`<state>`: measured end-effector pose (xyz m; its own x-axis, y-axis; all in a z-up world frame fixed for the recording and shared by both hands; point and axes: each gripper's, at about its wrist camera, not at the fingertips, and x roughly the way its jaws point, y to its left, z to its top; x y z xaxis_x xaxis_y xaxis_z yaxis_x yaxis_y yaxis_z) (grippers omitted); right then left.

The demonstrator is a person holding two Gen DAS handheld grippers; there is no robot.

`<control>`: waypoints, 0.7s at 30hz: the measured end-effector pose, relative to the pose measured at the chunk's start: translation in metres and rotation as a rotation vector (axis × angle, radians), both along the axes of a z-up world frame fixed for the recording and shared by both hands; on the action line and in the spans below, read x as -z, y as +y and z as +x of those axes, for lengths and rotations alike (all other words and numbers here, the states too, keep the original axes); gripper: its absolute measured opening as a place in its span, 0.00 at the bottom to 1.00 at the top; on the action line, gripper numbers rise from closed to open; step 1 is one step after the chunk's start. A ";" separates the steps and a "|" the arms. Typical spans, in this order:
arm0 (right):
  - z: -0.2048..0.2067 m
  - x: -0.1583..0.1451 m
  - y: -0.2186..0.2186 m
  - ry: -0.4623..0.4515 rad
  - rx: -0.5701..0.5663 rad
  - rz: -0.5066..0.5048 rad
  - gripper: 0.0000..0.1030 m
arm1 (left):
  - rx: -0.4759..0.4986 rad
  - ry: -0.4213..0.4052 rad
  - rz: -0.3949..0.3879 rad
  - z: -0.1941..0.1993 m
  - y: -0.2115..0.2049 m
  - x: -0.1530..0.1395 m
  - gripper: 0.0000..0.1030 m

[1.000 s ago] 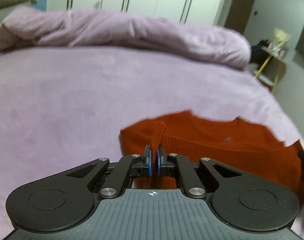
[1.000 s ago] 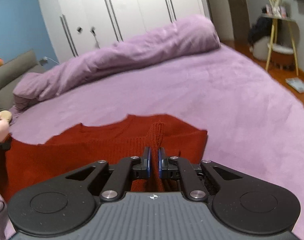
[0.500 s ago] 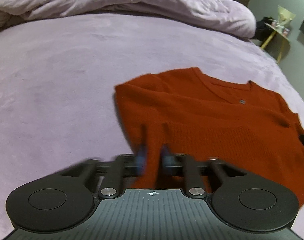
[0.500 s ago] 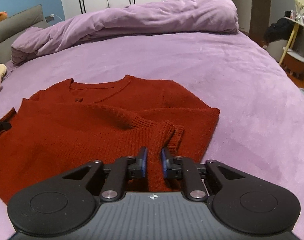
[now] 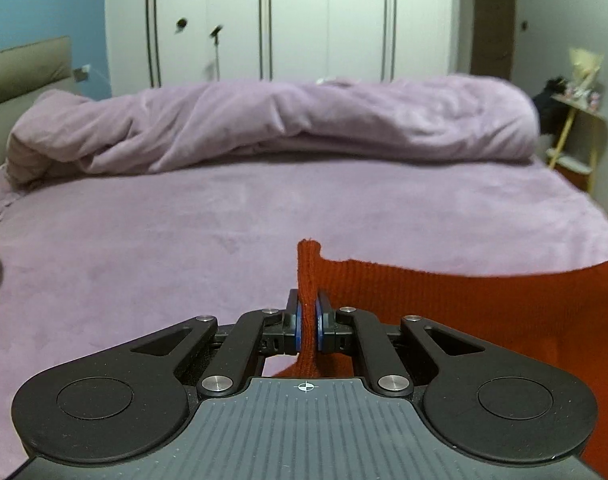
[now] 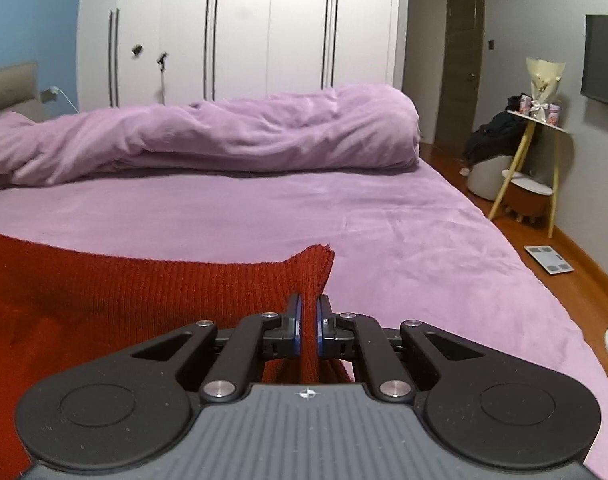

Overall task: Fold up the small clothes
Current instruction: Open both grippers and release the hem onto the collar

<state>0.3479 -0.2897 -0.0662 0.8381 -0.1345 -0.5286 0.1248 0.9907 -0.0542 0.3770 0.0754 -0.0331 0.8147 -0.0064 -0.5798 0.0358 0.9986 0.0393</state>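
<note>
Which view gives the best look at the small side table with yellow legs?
The right wrist view: the side table stands in full beside the bed, legs, lower shelf and the items on top all sharp. The left wrist view catches the side table only at its right edge, smaller and blurred.

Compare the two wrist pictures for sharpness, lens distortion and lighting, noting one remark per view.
Left wrist view: the white wardrobe doors bow outward, fisheye distortion; soft indoor light, the rust-red knitted sweater edge slightly blurred. Right wrist view: sharper, the sweater's ribbing reads clearly; the wooden floor strip curves at the frame's edge.
</note>
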 end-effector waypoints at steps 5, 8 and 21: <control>0.030 0.034 0.002 0.098 0.040 -0.019 0.06 | -0.076 0.116 0.108 0.029 -0.018 0.049 0.14; 0.027 0.038 0.005 0.116 0.067 0.016 0.07 | -0.162 0.137 0.092 0.020 -0.015 0.055 0.17; 0.024 0.070 0.121 0.039 -0.370 0.077 0.15 | -0.038 0.060 0.065 0.028 -0.067 0.106 0.53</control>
